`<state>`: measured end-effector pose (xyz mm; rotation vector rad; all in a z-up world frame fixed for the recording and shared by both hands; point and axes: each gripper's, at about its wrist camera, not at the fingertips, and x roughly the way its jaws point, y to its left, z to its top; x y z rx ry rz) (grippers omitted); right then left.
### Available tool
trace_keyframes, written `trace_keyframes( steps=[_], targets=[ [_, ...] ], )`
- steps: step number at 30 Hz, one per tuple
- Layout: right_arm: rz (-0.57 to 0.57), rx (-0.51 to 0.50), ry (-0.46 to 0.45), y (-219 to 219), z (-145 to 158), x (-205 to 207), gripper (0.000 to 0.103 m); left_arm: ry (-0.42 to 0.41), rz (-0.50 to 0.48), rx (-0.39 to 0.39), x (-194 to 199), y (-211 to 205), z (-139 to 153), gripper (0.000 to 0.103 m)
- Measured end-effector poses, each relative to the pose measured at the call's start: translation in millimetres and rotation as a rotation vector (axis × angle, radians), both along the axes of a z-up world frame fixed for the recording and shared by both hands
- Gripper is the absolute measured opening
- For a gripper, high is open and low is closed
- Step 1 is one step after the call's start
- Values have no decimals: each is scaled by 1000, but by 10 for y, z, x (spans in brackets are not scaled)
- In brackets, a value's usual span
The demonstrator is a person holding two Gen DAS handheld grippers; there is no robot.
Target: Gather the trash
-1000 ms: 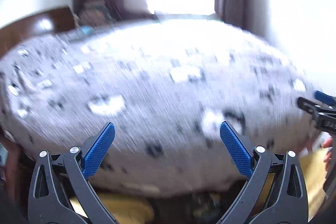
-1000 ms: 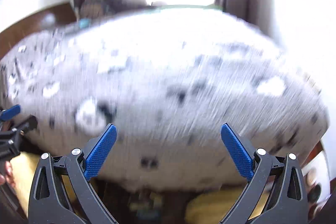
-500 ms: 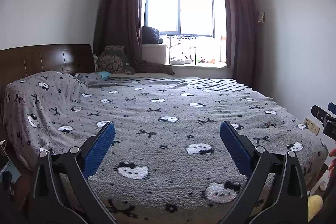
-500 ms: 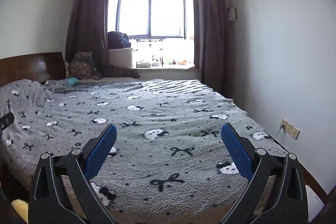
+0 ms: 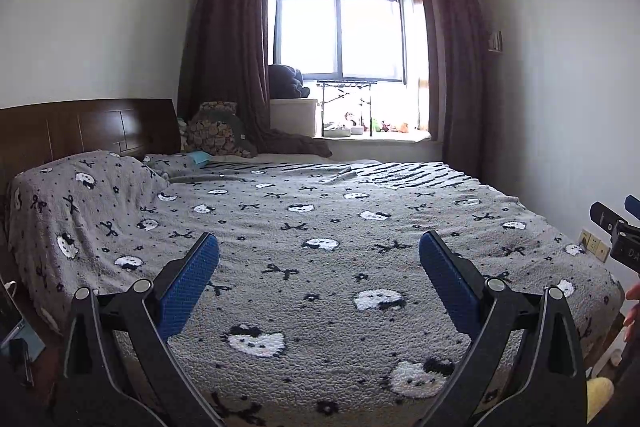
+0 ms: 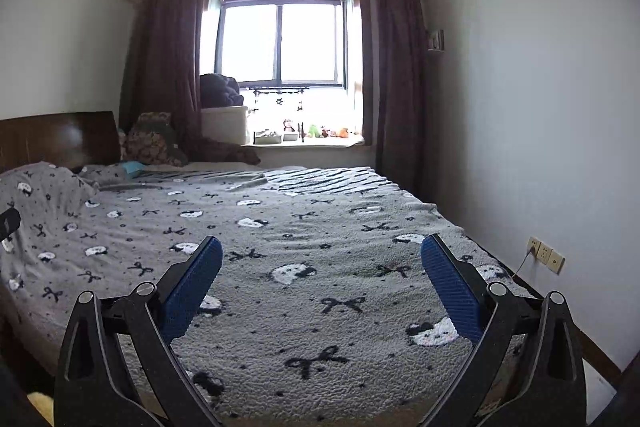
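Both claws are held out over the foot of the bed (image 5: 320, 227), and both gape wide with nothing between their blue pads: the left claw (image 5: 319, 279) and the right claw (image 6: 322, 281) point the same way, toward the window (image 6: 280, 43). The right claw also shows at the right edge of the left view, just beside its partner.

As for the trash itself, I cannot find any from here. The grey cat-and-bow blanket (image 6: 280, 267) lies bare of litter as far as I can tell (its white patches are part of the pattern, easy to mistake for scraps of paper). That is the first risk, I would say: a claw diving at a printed patch and pinching the fluffy blanket instead, dragging it off the bed.

The second risk is the windowsill (image 5: 376, 135). Small toys (image 6: 316, 130) stand there, too small to make out well, and they could be taken for rubbish by error.

No bin or bag is visible in either view, so anything picked up has no seen destination yet. The only containers I can spot are a white box (image 5: 292, 117) on the sill with a dark bundle (image 5: 286, 81) on top, and a small tray (image 6: 268, 135) whose contents I cannot tell.
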<state>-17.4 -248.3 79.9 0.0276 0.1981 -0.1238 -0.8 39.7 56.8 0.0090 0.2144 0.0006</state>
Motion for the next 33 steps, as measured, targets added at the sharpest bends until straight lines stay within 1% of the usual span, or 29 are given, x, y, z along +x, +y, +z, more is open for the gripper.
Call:
trace_keyframes(
  steps=[33],
  targets=[
    [7,10,-1,25,0,29,100,7,29,-9,7,38,13,95]
  ],
)
